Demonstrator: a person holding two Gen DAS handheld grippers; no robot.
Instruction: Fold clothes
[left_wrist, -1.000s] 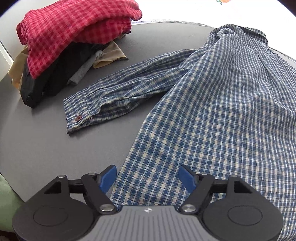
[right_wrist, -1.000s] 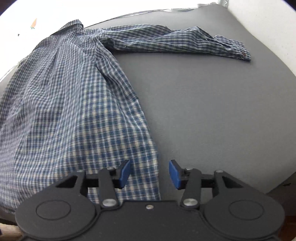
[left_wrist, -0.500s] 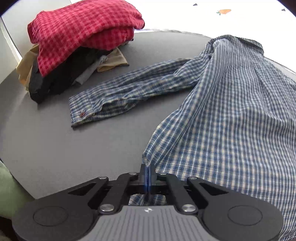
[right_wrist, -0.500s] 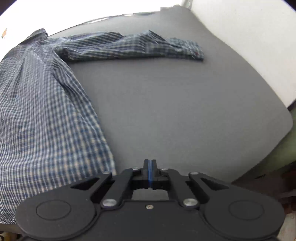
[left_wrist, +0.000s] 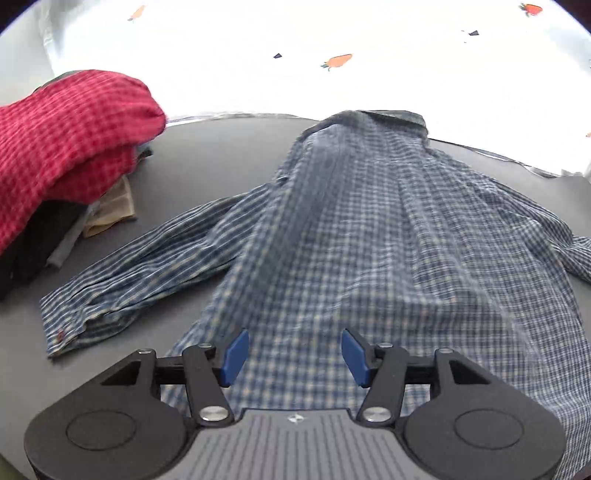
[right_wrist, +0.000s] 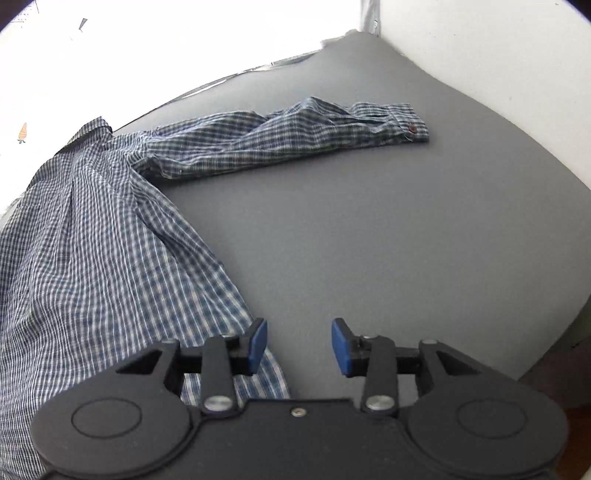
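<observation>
A blue and white checked shirt (left_wrist: 369, 240) lies spread on the grey table (left_wrist: 207, 155), collar at the far side, hem near me. Its left sleeve (left_wrist: 140, 273) stretches out to the left. My left gripper (left_wrist: 293, 356) is open and empty, just above the shirt's near hem. In the right wrist view the shirt's body (right_wrist: 92, 258) lies at the left and the right sleeve (right_wrist: 288, 140) stretches right, cuff button showing. My right gripper (right_wrist: 298, 345) is open and empty over the table (right_wrist: 406, 240), its left finger at the shirt's hem corner.
A pile of clothes topped by a red checked garment (left_wrist: 62, 147) stands at the table's far left, with dark and tan pieces (left_wrist: 110, 206) under it. A white sheet with small fruit prints (left_wrist: 336, 61) lies behind the table. A white wall (right_wrist: 498, 48) borders the right side.
Both grippers closed at the hem half a second ago and have now opened. The shirt has shifted, and the left view now looks further over it.
</observation>
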